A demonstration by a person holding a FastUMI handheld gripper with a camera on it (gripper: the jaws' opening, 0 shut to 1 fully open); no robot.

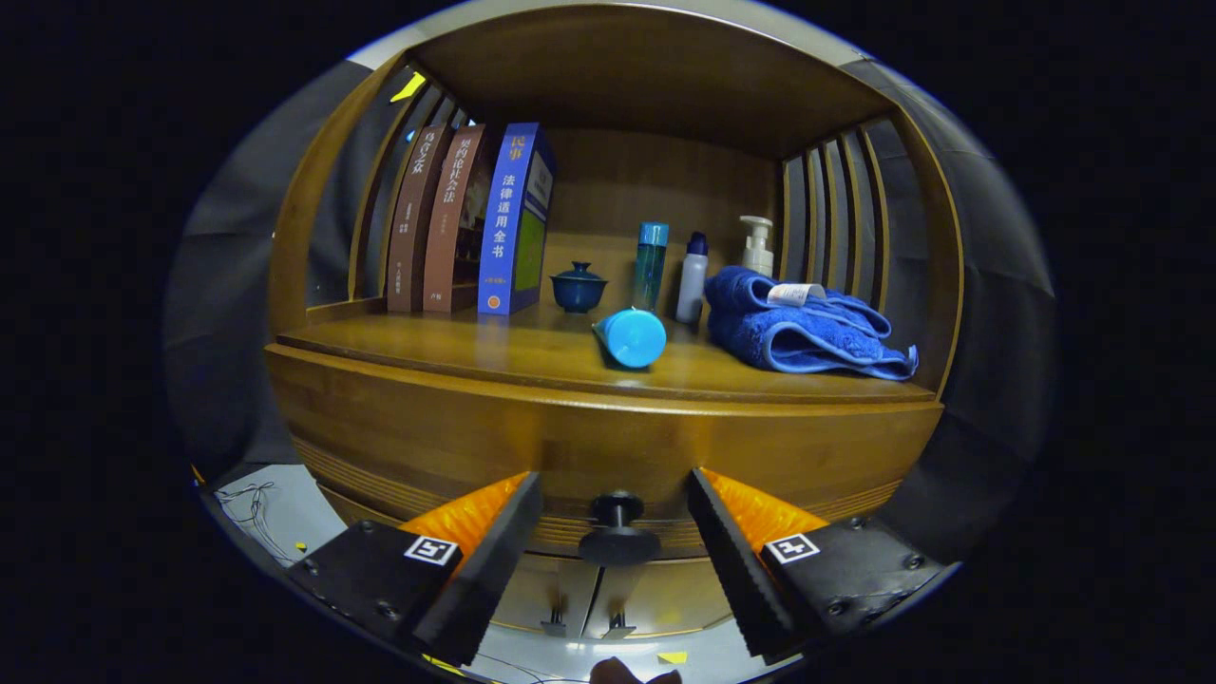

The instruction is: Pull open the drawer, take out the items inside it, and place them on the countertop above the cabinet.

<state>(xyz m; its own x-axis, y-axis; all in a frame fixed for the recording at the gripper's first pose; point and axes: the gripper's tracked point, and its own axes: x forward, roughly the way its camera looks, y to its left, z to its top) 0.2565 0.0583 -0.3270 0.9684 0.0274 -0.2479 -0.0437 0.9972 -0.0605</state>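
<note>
The claw (616, 532) stands with its 2 fingers apart, one on each side of the knob (617, 532) and clear of it. The knob sits between them on the drawer (427, 446), whose front lies closed, flush under the countertop (532, 356).

Whatever the drawer holds is hidden. Just beyond the fingers a blue tube (632, 335) lies on its side on the countertop, cap toward the claw. Farther back stand a lidded cup (579, 286), 3 bottles (693, 277) and 3 books (511, 223), with a folded towel (796, 328) off to the right. This fits either a drawer yet to be emptied or one shut again after emptying, so the stage is unsettled.

Risks, as a judgement: the knob is small and round, so fingers closing off-centre could slip off it, or a pull not straight out could jam the drawer. The tube lies near the edge and, being round, may roll off if the cabinet is jolted.
</note>
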